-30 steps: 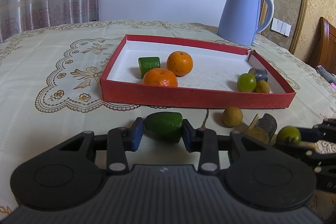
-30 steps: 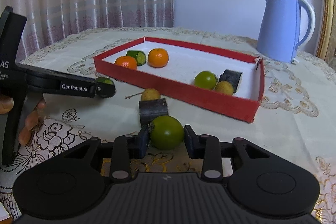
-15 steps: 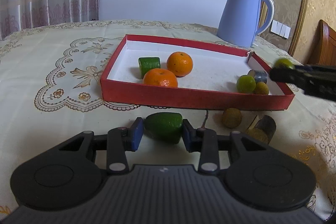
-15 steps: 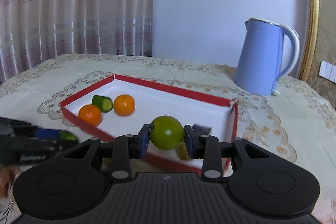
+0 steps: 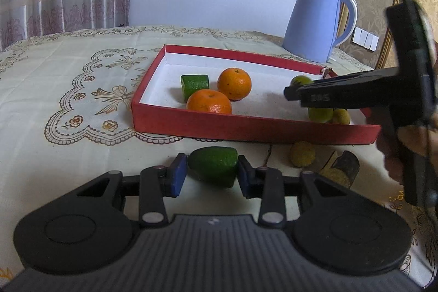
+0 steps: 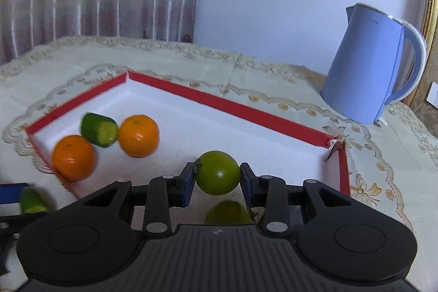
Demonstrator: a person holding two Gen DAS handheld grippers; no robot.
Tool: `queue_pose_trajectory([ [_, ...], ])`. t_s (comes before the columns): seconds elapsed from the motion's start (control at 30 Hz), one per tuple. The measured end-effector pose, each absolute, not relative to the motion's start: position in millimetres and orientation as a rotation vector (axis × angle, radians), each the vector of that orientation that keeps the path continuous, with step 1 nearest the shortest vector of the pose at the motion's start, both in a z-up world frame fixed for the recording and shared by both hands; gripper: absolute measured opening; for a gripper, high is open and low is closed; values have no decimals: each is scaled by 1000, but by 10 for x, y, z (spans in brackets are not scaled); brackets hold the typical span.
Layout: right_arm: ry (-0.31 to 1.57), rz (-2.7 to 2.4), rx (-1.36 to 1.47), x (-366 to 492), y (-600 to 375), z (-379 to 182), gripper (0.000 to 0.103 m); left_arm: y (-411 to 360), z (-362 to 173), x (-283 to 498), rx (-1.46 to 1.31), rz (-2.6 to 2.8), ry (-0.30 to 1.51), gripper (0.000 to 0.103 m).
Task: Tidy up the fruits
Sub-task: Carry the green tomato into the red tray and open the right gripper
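Counter [image 5: 82, 67] w/ embroidered cloth carries everything; blue kettle [image 5: 314, 23] stands at the far side, clear of the work, prob. not part of the sort. Red tray [image 5: 246, 127], low-walled w/ white floor, is the collecting spot, and its contents look grouped by kind: two oranges [image 5: 209, 101] plus a green cucumber piece [image 5: 195, 84] sit close together at its left end, while a green round fruit [image 5: 320, 114] and a small yellow-brown one [image 5: 340, 116] sit at the right end. Right gripper [image 6: 217, 178] hangs over the tray's right part, jaws narrow and clamped on a green tomato-like fruit [image 6: 217, 173], pads pressing both sides; another green fruit [image 6: 228, 211] lies just below it, so I'd judge it is being brought to join its own kind. Left gripper [image 5: 212, 173] sits low on the counter just in front of the tray's near wall, jaws narrow, closed on a second cucumber piece [image 5: 213, 164], prob. bound for the cucumber at the left end. Not yet sorted, on the cloth beside the tray: a small yellow-brown fruit [image 5: 302, 153] and a dark cut piece [image 5: 343, 168].
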State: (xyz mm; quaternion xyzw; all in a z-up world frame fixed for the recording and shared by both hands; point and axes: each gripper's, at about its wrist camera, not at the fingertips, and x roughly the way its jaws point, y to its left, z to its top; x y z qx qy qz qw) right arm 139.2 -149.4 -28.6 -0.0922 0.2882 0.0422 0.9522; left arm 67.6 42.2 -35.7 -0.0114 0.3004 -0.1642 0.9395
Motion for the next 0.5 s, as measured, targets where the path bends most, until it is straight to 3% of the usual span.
queue_pose_trajectory([
  [0.4, 631, 63, -165, 1557, -1493, -354, 36, 420, -357, 681, -24, -337, 614, 37],
  [0.5, 607, 63, -144, 1475, -1526, -295, 45, 418, -357, 680, -23, -337, 614, 37],
])
